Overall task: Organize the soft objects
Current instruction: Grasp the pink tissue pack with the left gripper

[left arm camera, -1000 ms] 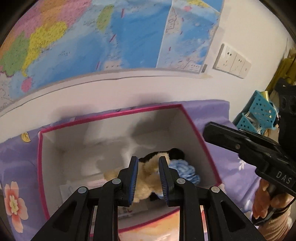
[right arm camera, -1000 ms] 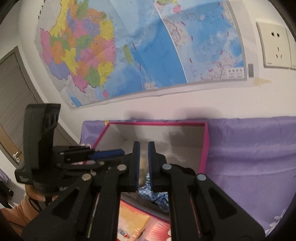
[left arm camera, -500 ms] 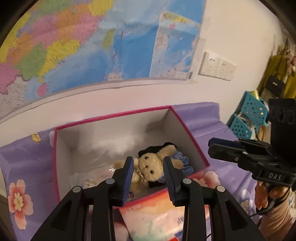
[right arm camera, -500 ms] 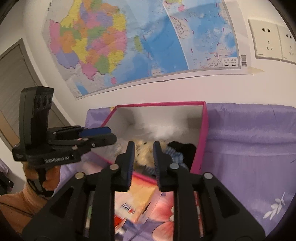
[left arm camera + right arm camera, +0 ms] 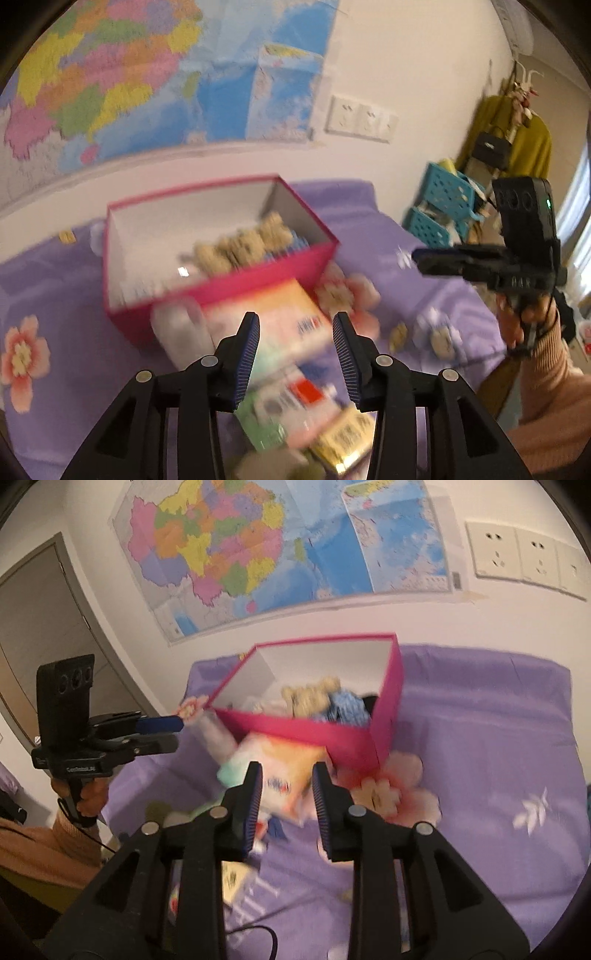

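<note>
**Pink box on purple bedspread**

Holds a beige plush bear (image 5: 310, 696) and blue fabric (image 5: 345, 707) inside the pink box (image 5: 351, 742) near the bedspread's (image 5: 480, 716) wall edge. Right gripper (image 5: 286, 805) opening, nothing between jaws; left gripper (image 5: 162, 731) alongside.

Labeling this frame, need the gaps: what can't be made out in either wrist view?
- Tan plush toy in the pink box: motion blur in the left view hides its shape; near wall covers its lower part.
- Packets in front of the box: print unreadable, blurred in both views, partly behind the fingers.
- Dark item in the box, right view: mostly behind the wall.
</note>
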Action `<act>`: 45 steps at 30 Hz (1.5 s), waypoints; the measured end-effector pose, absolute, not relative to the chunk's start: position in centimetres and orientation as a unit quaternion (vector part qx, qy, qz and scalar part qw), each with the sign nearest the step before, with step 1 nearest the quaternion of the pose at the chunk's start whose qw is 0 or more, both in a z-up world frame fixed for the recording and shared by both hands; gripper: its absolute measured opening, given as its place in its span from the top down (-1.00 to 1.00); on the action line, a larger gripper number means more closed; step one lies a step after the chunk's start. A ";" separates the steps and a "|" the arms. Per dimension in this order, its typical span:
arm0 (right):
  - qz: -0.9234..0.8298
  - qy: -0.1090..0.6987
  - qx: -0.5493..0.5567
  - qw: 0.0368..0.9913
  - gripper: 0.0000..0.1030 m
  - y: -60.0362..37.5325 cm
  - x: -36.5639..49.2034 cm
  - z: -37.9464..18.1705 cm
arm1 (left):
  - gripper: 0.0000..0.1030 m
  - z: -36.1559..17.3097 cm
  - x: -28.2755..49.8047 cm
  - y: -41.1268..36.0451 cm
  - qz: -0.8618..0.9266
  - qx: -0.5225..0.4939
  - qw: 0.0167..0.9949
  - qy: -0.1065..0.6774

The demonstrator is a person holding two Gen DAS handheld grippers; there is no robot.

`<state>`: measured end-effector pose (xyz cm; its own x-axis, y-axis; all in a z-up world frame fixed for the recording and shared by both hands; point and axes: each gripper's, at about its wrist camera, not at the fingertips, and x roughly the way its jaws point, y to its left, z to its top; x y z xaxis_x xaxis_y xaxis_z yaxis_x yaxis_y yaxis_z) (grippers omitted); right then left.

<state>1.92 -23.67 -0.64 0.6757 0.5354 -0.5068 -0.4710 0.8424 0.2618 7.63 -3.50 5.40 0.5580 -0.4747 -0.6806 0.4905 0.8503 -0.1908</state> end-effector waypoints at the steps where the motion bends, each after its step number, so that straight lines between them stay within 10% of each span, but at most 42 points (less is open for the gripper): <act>1: 0.272 0.296 0.054 0.914 0.42 -23.9 1.1 -1.0 | 0.19 4.9 6.9 -3.5 -0.279 0.014 0.879 0.388; 28: 0.382 0.472 0.072 0.791 0.41 -16.1 -4.5 -15.4 | 0.42 -7.0 -2.5 -4.4 -0.352 -0.037 0.771 0.529; 45: 0.363 0.334 0.031 0.869 0.48 -16.5 -1.8 -4.9 | 0.46 3.0 1.5 -4.0 -0.343 -0.002 0.846 0.409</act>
